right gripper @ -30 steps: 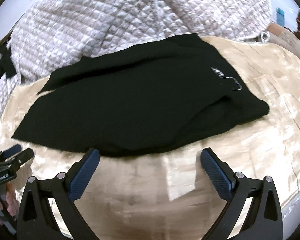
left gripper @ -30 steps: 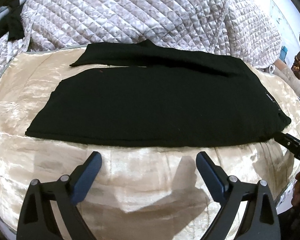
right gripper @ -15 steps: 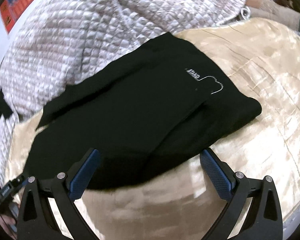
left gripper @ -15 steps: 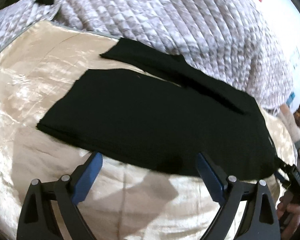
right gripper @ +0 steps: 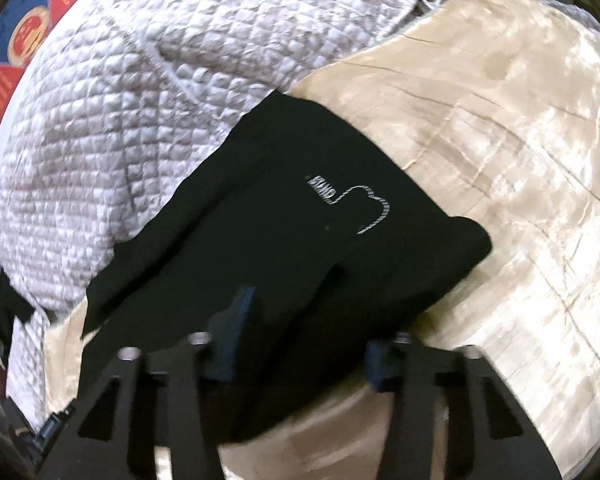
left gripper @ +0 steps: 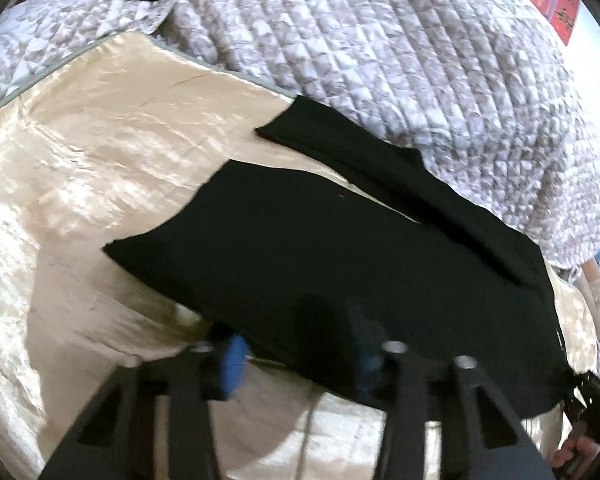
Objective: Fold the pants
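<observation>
Black pants [left gripper: 340, 260] lie flat on bed's satin cover [left gripper: 100, 160]. My left fingers [left gripper: 232, 364] & right fingers [right gripper: 240, 320] are closing over near hem. Fabric's soft, limp; grip edge w/ both layers.

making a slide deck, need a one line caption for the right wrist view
Right gripper closing on the near edge of black pants spread on a cream satin bedspread.
</observation>
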